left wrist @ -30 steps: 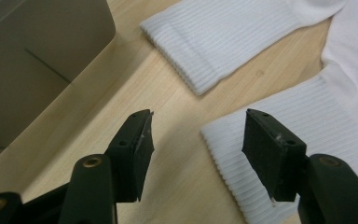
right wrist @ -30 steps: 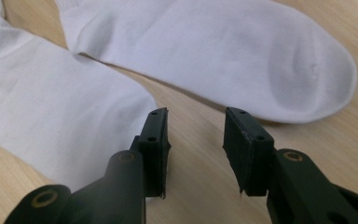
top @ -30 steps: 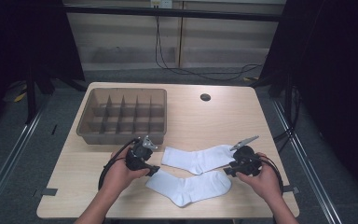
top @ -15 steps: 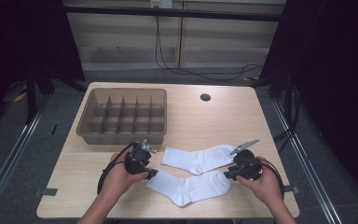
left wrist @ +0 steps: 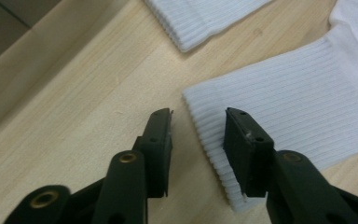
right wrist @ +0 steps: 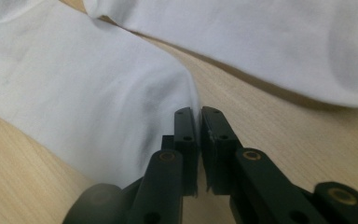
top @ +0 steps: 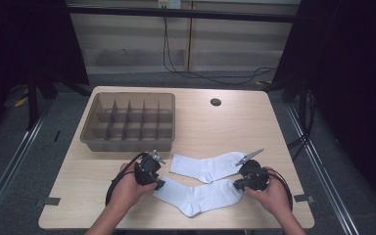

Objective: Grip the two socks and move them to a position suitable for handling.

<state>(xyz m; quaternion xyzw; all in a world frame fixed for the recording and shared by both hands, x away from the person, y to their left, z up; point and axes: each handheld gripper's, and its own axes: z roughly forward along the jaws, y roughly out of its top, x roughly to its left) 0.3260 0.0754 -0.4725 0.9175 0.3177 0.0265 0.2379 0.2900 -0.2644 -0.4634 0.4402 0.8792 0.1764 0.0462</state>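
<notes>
Nearest the person, at the front edge of the pale wooden table [top: 274,127], a white ribbed cotton sock [top: 198,195] lay flat between two hands; the black left gripper [top: 157,185] sat at its cuff, jaws part-spread and just closing, one either side of the cuff edge [left wrist: 209,135], not yet pressing; the black right gripper [top: 236,185] sat at the toe end, jaws pressed nearly together after closing, pinching a fold of the white fabric [right wrist: 186,93]; just beyond lay a second white sock [top: 208,165]; farther back stood a grey-brown plastic divided tray [top: 129,139].
</notes>
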